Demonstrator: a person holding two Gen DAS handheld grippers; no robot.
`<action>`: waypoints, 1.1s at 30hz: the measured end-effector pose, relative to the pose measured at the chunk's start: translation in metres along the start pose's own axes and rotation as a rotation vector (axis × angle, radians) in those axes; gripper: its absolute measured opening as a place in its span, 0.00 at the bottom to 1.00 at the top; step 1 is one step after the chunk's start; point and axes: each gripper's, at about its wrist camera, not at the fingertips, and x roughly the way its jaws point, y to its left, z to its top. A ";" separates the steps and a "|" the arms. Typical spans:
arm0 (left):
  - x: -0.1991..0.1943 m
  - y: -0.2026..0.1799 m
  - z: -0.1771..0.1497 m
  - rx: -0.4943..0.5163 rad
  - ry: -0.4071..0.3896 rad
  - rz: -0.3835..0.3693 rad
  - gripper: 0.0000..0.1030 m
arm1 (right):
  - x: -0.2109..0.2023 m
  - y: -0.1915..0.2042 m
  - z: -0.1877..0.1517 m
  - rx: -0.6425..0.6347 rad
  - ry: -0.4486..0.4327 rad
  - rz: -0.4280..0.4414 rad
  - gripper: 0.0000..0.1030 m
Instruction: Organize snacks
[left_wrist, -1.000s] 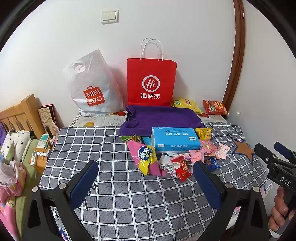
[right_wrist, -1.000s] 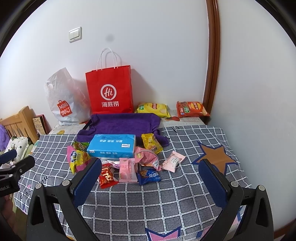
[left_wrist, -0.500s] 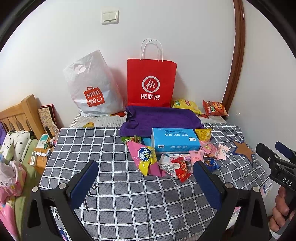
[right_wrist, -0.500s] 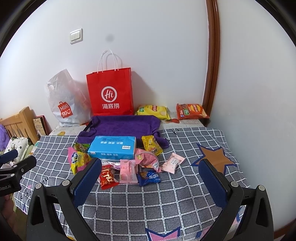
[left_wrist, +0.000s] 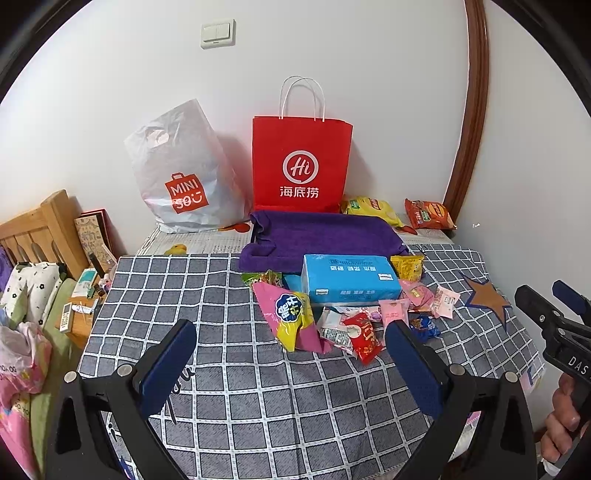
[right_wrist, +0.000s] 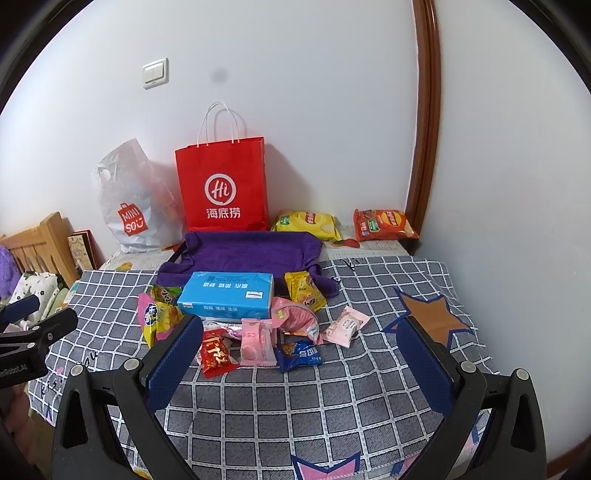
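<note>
Both the left tongs (left_wrist: 290, 341) and the right tongs (right_wrist: 301, 343) hung wide apart and empty above the checked surface (right_wrist: 332, 406). The snacks (right_wrist: 258, 332) lay in a loose heap just in front of the blue tissue box (right_wrist: 227, 295). Behind the box lay a purple cloth (right_wrist: 251, 251), then a red paper bag (right_wrist: 223, 184) against the wall.
</note>
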 end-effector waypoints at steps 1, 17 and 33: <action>0.002 0.000 0.001 0.000 0.001 0.000 0.99 | 0.000 0.001 0.000 -0.001 0.000 0.000 1.00; 0.083 0.018 0.009 -0.040 0.123 0.002 0.99 | 0.072 -0.026 -0.002 -0.001 0.097 -0.007 1.00; 0.172 0.027 0.013 -0.121 0.246 0.006 0.98 | 0.179 -0.101 -0.027 0.099 0.281 -0.011 0.74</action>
